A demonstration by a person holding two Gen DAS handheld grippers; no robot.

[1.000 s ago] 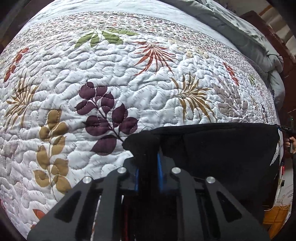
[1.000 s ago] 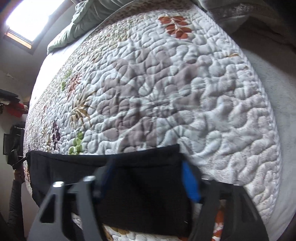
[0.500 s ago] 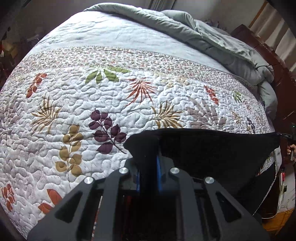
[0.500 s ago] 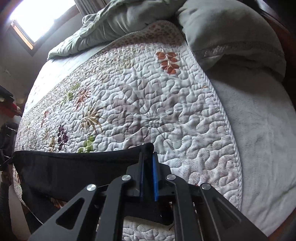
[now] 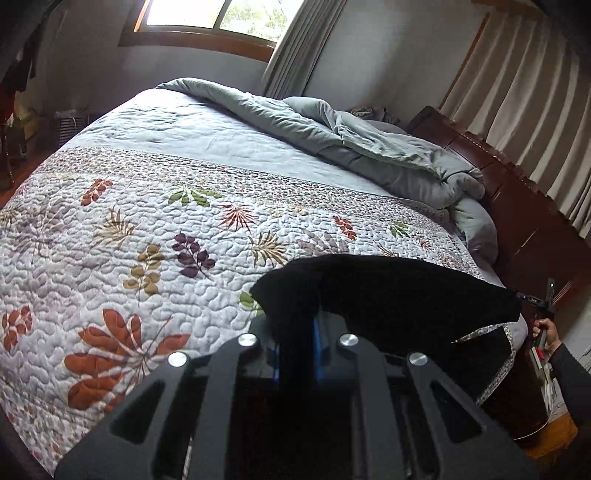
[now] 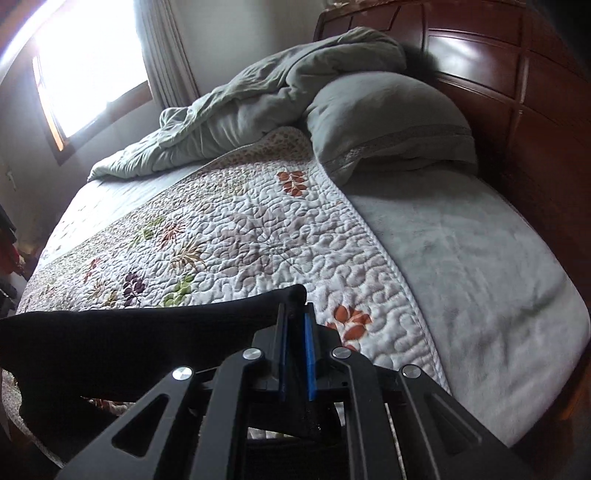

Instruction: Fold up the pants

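The black pants [image 5: 399, 295] hang stretched between my two grippers above the near edge of the bed. My left gripper [image 5: 297, 325] is shut on one corner of the pants. My right gripper [image 6: 295, 314] is shut on the other corner of the pants [image 6: 147, 336]. In the left wrist view the cloth runs right to the other hand [image 5: 546, 328]. The lower part of the pants hangs below the held edge and is mostly hidden behind the grippers.
The bed carries a quilted leaf-print cover [image 5: 147, 236]. A rumpled grey-green duvet [image 5: 332, 136] lies along its far side. A pillow [image 6: 388, 122] rests against the dark wooden headboard [image 6: 517, 92]. A window [image 5: 207, 14] and curtains stand behind.
Both grippers have risen and tilted up with the pants held taut; the view now takes in the whole bed, window and headboard. The right gripper closed on the pants' corner.
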